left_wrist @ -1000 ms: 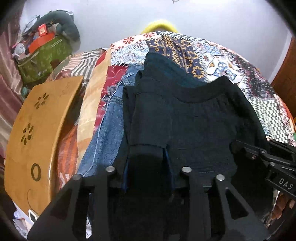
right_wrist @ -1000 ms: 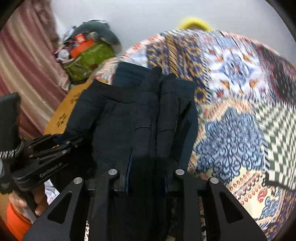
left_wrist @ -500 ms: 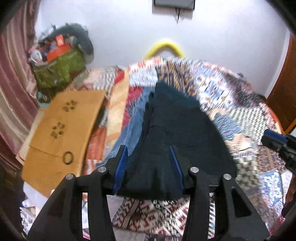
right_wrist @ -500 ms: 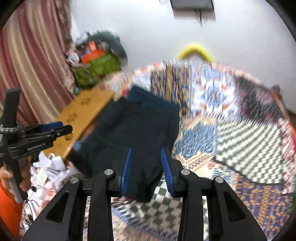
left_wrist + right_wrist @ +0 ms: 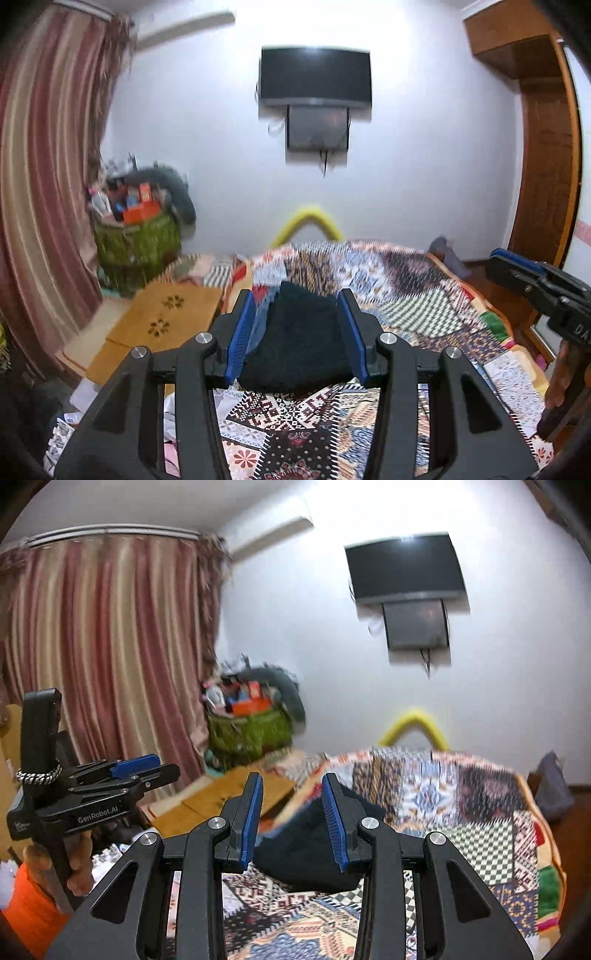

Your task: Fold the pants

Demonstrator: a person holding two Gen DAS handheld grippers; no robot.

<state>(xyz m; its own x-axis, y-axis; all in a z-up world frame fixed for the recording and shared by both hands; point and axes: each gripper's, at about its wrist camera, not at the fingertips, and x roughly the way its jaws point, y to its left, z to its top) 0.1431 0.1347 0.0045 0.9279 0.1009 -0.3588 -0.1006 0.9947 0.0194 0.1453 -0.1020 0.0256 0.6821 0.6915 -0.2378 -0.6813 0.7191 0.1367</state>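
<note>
Left wrist view is showing the left gripper (image 5: 301, 334) and right gripper (image 5: 291, 818) hanging part-open and empty above the folded pants (image 5: 295, 347) lying on the bed (image 5: 436, 314), so folding looks finished, leaving only retreat.

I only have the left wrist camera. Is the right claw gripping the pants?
Observer: No. The right claw is open, blue pads apart, nothing pinched; the dark pants lie on the quilt beyond it.
Operator: Who's holding the left claw?
Observer: A hand with an orange sleeve grips its handle. The left claw has just been opening its jaws, and nothing is between them.
Operator: Anything attached to it?
Observer: A braided cord loops around its black upright part.
</note>
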